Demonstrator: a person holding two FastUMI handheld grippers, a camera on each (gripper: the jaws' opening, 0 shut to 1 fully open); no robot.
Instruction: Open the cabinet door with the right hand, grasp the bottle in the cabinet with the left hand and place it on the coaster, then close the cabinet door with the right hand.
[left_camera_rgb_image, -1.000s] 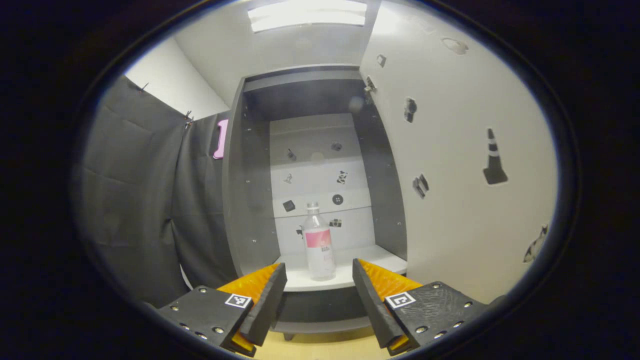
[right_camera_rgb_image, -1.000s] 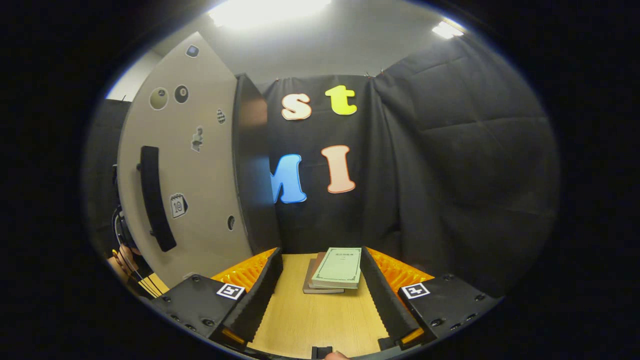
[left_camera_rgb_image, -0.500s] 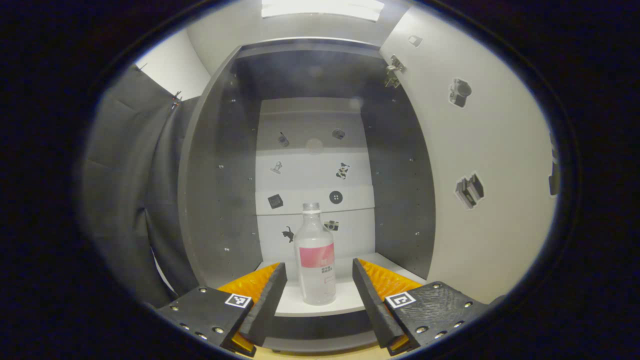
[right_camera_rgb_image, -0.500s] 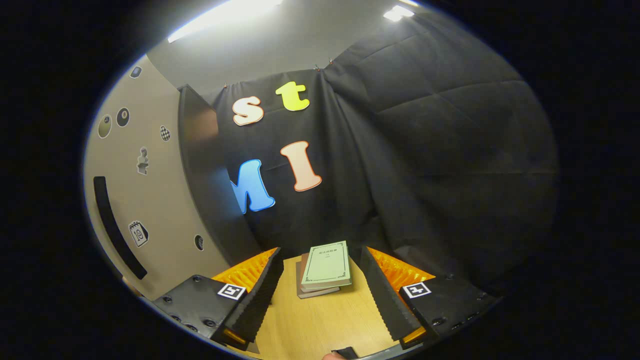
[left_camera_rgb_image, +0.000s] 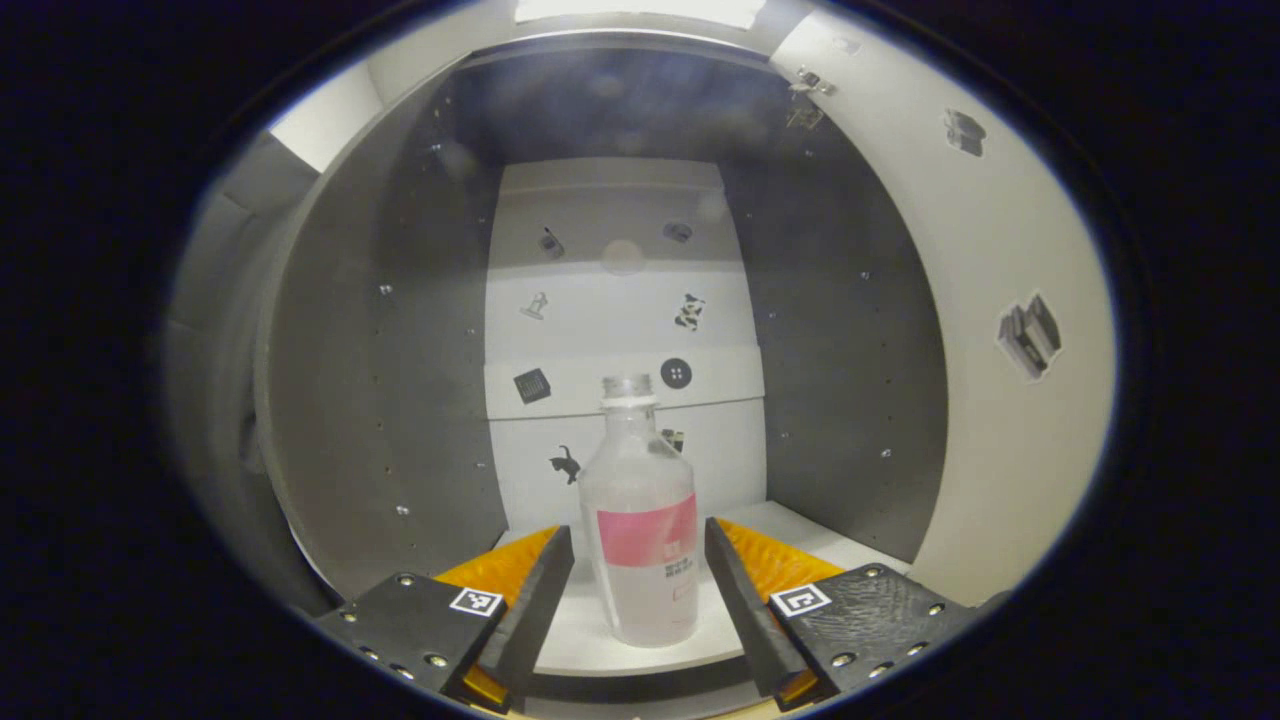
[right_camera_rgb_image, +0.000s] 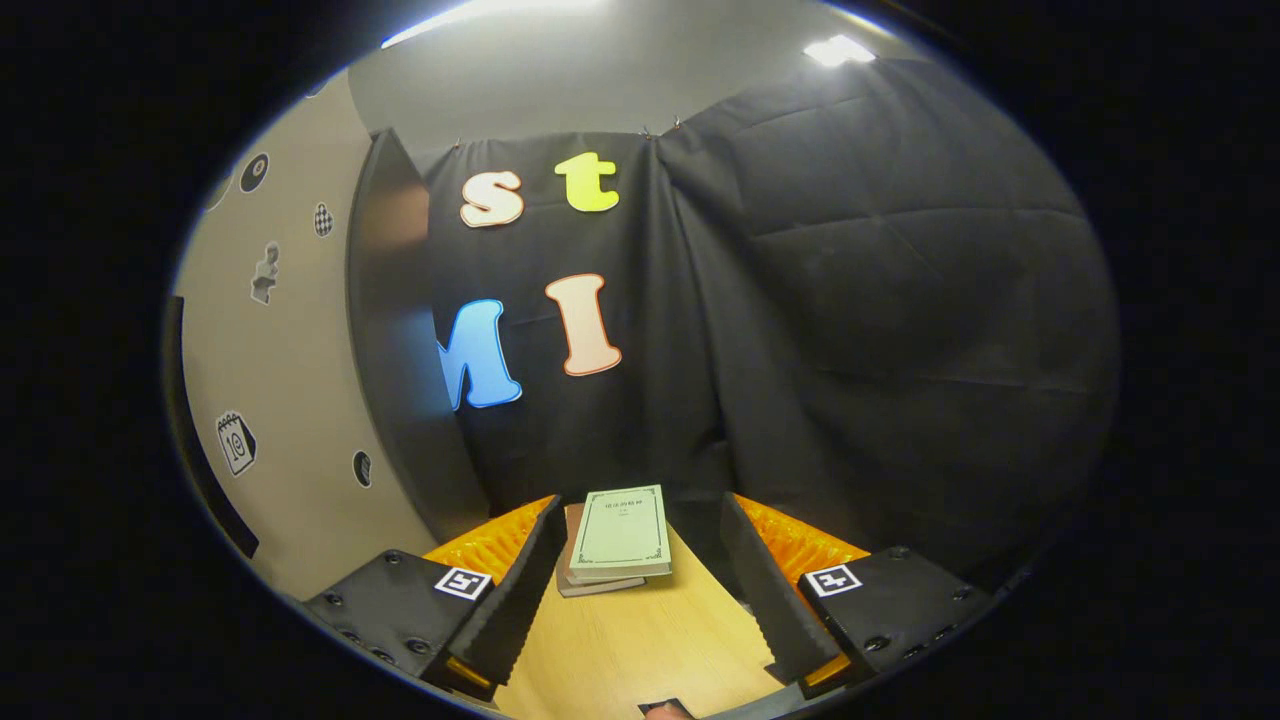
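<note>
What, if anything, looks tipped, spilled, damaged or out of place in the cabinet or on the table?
Nothing stands out. The bottle stands upright on the cabinet shelf, between the open fingers of the left gripper. The cabinet door hangs open. In the right gripper view, two books lie stacked on the table, the top one slightly offset.

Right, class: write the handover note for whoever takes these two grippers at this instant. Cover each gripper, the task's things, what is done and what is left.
Left gripper: open, fingers on either side of the bottle, not pressing on it.
Right gripper: open, holding nothing, above the wooden table, pointing at a stack of books.
Bottle: upright on the cabinet shelf.
Cabinet door: open, to the right of the bottle; its front, with the dark handle, shows at the left of the right gripper view.
Done: door opened.
Left: grasp the bottle, set it on the coaster, close the door with the right gripper.
</note>
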